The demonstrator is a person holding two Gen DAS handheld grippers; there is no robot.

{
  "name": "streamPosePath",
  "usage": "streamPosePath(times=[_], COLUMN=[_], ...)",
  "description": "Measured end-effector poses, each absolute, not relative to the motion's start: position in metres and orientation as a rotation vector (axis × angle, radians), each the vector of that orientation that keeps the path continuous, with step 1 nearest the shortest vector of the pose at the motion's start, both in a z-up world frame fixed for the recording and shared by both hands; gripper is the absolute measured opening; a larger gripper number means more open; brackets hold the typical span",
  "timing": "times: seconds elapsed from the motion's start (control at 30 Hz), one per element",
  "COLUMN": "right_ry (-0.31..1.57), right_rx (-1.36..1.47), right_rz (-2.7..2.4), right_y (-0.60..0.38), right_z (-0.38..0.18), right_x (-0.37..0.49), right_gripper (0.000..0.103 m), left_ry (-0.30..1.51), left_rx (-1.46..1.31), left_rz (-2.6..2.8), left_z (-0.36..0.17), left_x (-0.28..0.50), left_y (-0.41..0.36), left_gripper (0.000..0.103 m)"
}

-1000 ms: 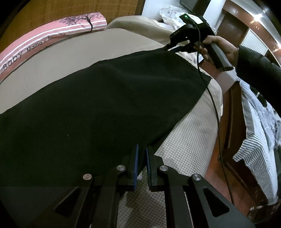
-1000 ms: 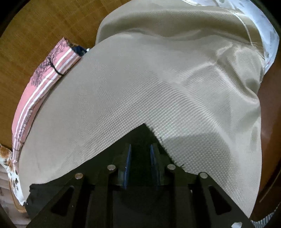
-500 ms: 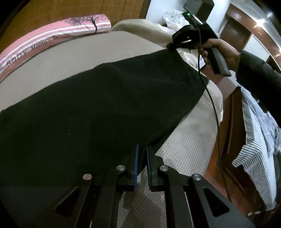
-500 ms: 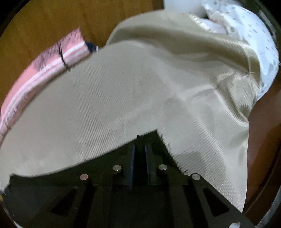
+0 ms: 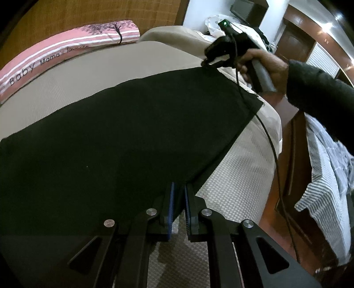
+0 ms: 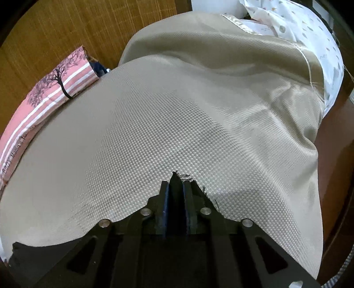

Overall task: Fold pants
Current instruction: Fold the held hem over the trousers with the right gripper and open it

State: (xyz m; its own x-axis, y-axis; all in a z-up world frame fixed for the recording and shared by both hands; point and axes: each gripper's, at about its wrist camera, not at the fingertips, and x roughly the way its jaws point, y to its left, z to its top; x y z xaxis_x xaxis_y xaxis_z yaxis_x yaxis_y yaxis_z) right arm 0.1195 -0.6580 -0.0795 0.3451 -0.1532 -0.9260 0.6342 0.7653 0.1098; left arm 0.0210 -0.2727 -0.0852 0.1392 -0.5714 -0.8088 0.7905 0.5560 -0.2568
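Observation:
Black pants (image 5: 124,141) lie spread flat across a beige bed (image 5: 93,66). My left gripper (image 5: 179,188) is shut on the near edge of the pants. My right gripper (image 5: 205,63) shows in the left wrist view at the pants' far right corner, held by a hand. In the right wrist view the right gripper (image 6: 176,183) is shut on a frayed corner of the black pants (image 6: 176,177), just above the beige bedspread (image 6: 177,110).
A pink striped pillow (image 5: 66,51) lies along the wooden headboard (image 5: 88,15). A rumpled beige blanket (image 6: 221,55) and white patterned cloth (image 6: 314,28) sit at the bed's far end. A striped cloth (image 5: 327,181) hangs on wooden furniture at right. The right gripper's cable (image 5: 274,155) trails down.
The right gripper has pulled the far corner of the pants outward and lower over the bed, drawing the cloth flatter. The left gripper has kept its grip and place.

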Motion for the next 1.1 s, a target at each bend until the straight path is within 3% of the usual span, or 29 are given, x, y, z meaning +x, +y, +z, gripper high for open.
streamPosePath(times=[0.07, 0.3, 0.4, 0.7, 1.03, 1.1], right_ry=[1.073, 0.977, 0.995, 1.108, 1.068, 1.047], right_rx=[0.534, 0.579, 0.535, 0.639, 0.835, 0.837], right_rz=[-0.522, -0.436, -0.405, -0.548, -0.596, -0.605], right_y=[-0.658, -0.646, -0.630, -0.633, -0.656, -0.659], right_z=[-0.066, 0.000, 0.009, -0.049, -0.065, -0.066], right_x=[0.112, 0.057, 0.034, -0.019, -0.068, -0.066], right_gripper=[0.040, 0.040, 0.041, 0.037, 0.037, 0.033], left_ry=[1.035, 1.022, 0.993, 1.049, 1.063, 1.060], left_rx=[0.264, 0.140, 0.129, 0.218, 0.204, 0.215], left_rz=[-1.011, -1.091, -1.083, -1.069, -1.061, -1.059], left_z=[-0.083, -0.052, -0.048, -0.084, -0.086, -0.085], left_x=[0.023, 0.027, 0.028, 0.022, 0.022, 0.021], left_y=[-0.273, -0.251, -0.250, -0.271, -0.270, -0.270], left_gripper=[0.010, 0.021, 0.035, 0.035, 0.035, 0.035])
